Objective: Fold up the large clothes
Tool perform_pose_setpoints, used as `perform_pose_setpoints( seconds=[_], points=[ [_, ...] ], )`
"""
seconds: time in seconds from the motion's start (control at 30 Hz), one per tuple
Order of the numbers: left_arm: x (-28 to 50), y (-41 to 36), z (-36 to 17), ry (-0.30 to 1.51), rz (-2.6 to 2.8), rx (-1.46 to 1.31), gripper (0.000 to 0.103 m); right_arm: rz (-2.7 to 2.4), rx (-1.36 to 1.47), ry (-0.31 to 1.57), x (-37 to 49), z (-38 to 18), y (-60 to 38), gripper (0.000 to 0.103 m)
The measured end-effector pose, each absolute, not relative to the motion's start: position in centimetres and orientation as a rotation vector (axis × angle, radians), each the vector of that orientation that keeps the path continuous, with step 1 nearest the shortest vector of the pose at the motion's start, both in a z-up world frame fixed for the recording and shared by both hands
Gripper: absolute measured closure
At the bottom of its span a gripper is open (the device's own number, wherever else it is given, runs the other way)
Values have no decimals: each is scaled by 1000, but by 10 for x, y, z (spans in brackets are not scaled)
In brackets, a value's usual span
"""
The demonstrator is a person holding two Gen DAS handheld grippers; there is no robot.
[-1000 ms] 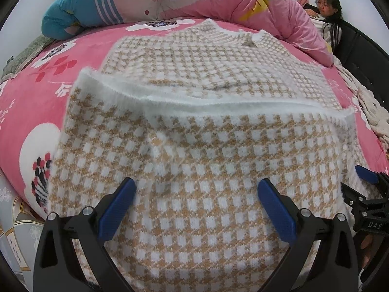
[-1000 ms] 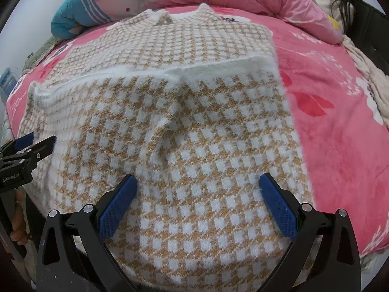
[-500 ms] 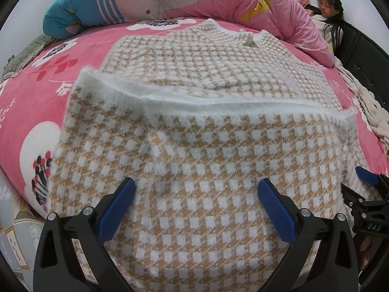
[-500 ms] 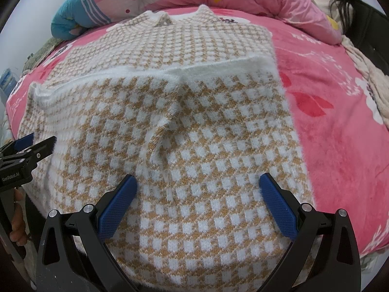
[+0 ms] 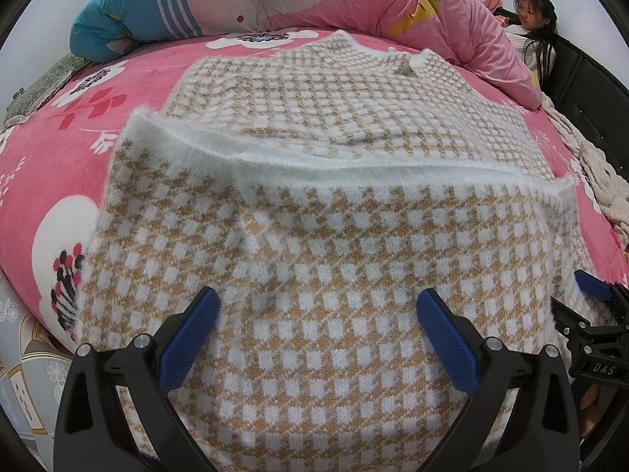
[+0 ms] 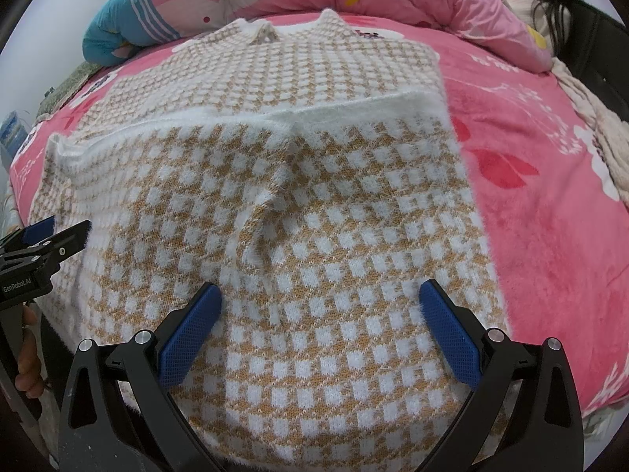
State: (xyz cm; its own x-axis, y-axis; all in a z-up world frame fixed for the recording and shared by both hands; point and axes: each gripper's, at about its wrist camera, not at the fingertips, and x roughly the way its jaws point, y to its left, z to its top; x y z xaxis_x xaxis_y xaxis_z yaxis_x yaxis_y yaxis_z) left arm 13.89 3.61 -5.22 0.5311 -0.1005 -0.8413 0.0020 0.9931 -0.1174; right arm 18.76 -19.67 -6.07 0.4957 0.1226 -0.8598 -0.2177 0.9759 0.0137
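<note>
My left gripper [image 5: 316, 328] and right gripper [image 6: 320, 322] both hover spread wide — nothing pinched — over the checked sweater [image 6: 275, 204], its bottom half folded up, flat on the pink bed [image 6: 550, 196].

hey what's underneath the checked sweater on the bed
The sweater lies on a pink floral blanket, visible around it. Its folded-up hem covers its own lower half; the blanket beneath is hidden.
</note>
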Motion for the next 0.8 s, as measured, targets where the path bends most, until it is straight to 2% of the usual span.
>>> perform_pose_setpoints(
  seconds=[0.6, 0.8],
  points=[
    [136, 36, -53, 987, -66, -100, 4, 216, -107, 990, 184, -62, -196, 7],
    [126, 42, -46, 933, -102, -109, 4, 275, -97, 958, 176, -34, -202, 7]
  ],
)
